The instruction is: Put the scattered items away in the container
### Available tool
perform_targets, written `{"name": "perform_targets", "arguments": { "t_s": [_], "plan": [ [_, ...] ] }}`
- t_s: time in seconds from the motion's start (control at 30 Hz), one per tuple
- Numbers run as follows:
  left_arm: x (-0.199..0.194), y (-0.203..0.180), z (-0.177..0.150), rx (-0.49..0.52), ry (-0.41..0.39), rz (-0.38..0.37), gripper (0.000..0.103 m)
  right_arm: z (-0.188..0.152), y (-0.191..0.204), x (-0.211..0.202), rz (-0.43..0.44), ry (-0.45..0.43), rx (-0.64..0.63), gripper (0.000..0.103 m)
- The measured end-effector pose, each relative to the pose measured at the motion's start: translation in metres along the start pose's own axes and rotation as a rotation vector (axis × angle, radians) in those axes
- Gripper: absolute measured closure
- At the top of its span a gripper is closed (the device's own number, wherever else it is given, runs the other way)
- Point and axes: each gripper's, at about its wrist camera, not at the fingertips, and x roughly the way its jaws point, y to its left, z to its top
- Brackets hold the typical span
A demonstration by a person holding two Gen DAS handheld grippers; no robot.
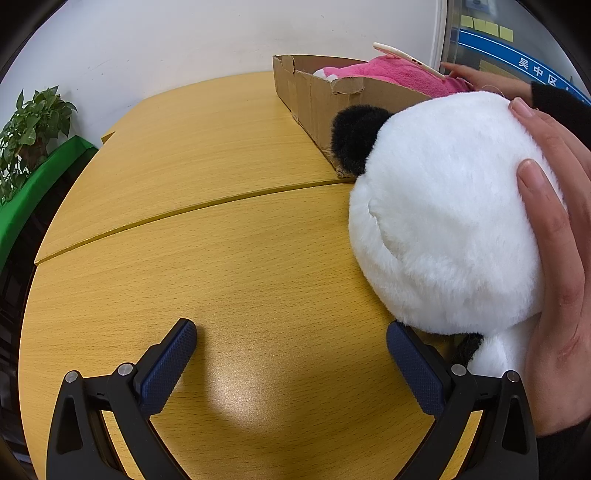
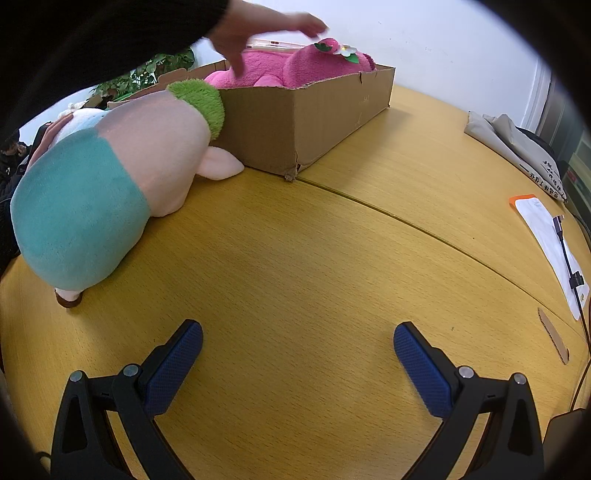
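Note:
A cardboard box [image 1: 314,99] [image 2: 306,122] stands on the wooden table [image 1: 221,229] with a pink plush [image 1: 399,74] [image 2: 295,66] inside. A white and black panda plush [image 1: 443,221] sits at the right of the left wrist view, a bare hand [image 1: 554,240] resting on it. My left gripper [image 1: 291,339] is open, its right finger beside the plush's base. A teal, peach and green plush [image 2: 110,184] lies left of the box in the right wrist view. My right gripper [image 2: 297,339] is open over bare table. Another hand [image 2: 258,33] reaches over the box.
A phone [image 1: 406,59] lies on the pink plush. A potted plant [image 1: 29,129] stands far left on a green surface. At the right sit a grey bag [image 2: 517,147], a white packet [image 2: 546,240] with a cable, and a cardboard scrap [image 2: 554,336].

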Motion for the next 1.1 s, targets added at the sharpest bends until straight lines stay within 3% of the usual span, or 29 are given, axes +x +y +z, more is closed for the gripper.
{"name": "perform_targets", "arguments": {
  "t_s": [1.1],
  "plan": [
    [-0.0004,0.0000,-0.0002,0.000,0.000,0.000,0.000,-0.0005,0.0028,0.0001,-0.002,0.000,0.002,0.000]
  ]
}}
